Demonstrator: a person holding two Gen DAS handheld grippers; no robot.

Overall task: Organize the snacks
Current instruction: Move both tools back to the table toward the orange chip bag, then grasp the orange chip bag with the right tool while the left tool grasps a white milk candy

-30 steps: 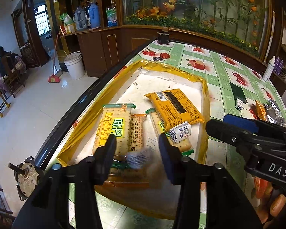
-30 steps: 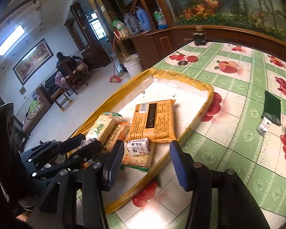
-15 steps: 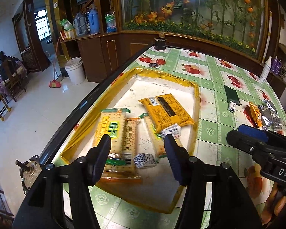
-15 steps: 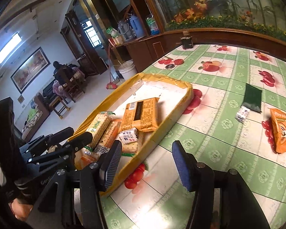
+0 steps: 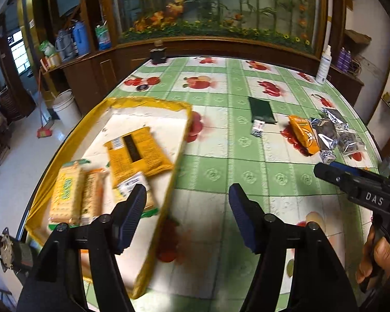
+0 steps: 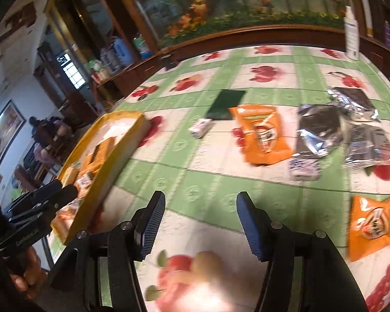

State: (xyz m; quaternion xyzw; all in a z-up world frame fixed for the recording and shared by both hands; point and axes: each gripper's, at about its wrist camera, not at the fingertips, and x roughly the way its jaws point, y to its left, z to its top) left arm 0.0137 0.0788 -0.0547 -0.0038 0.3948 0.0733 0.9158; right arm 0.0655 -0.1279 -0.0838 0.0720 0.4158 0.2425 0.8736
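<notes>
From the left wrist view, the left tool (image 5: pixel 186 202) hung empty with its jaws spread wide, straddling the near right rim of the yellow tray (image 5: pixel 180 140) — a sensible spot, by my reading, for a tool with nothing to carry. Inside the tray lay the sorted snacks: a big orange packet (image 5: pixel 137 154) with its long axis running up the tray toward the far end, and two cracker packs (image 5: pixel 76 195) side by side, lengthwise along the tray too, which packs them in neatly. Out on the table (image 5: pixel 221 163), well apart from the tray, waited a dark green packet (image 5: pixel 261 109), a small white packet (image 5: pixel 257 130) just beside it, and a heap of orange and silver bags (image 5: pixel 322 135) off to the right.

From the right wrist view, the right tool (image 6: pixel 200 225) was also gaping and empty, held low over the table and pointed at those loose snacks — the likely next pick, I'd say. The orange pouch (image 6: pixel 261 136) lay flat, its long axis running away from the camera; the silver bags (image 6: pixel 338 130) sprawled beside it, touching. Another orange pouch (image 6: pixel 374 227) sat near the right edge, close to the tool. Blur hid the labels.
</notes>
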